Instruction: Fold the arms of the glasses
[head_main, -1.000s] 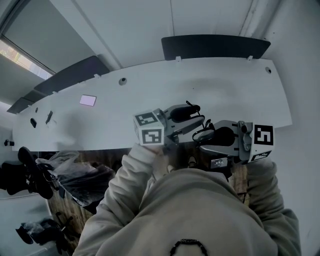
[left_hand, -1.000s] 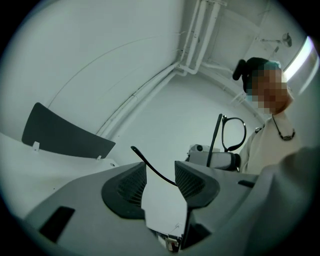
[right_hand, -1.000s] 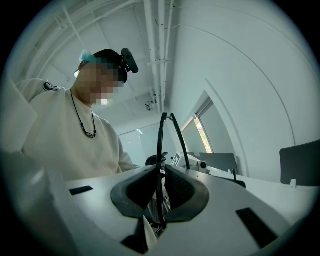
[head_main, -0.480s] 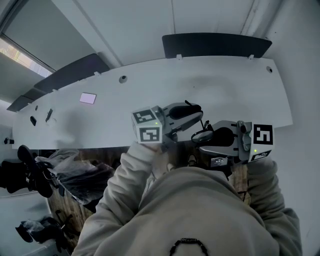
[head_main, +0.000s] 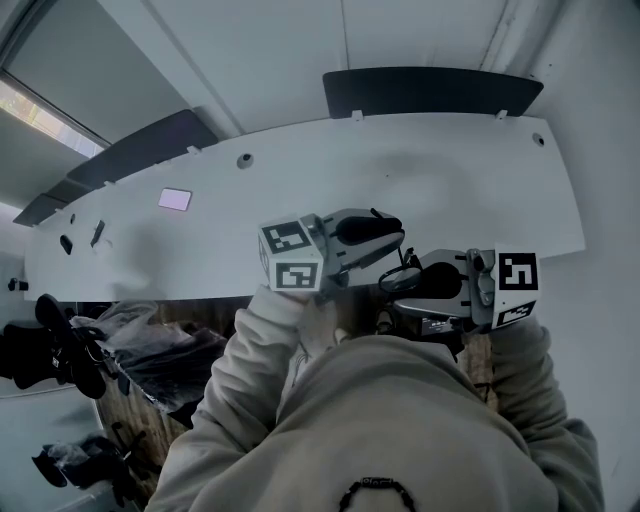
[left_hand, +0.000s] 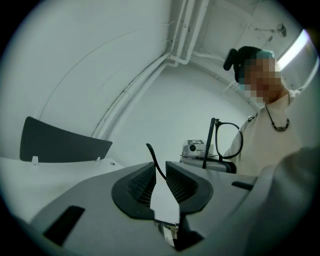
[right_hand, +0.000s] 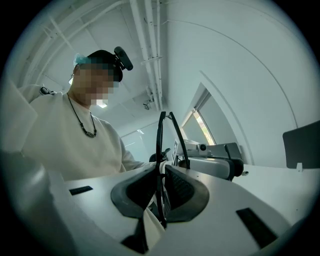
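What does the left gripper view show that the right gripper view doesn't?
Left gripper view only: an arm tip of the glasses between the fingers of the left gripper, which have just been closing; a lens face-on. Right gripper view only: the fingers of the right gripper clamping the rim, seen edge-on. Both: the glasses, the person's pale sweater, white pipes.

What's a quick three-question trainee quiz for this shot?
1. True or false: the glasses lie on the table.
2. Which part sits between the left tongs? A) arm tip B) lens rim
3. What do the right tongs grip?
Key: 1. False; both tongs hold them clear of the table. 2. A; those tongs have just been closing on it. 3. The lens rim.
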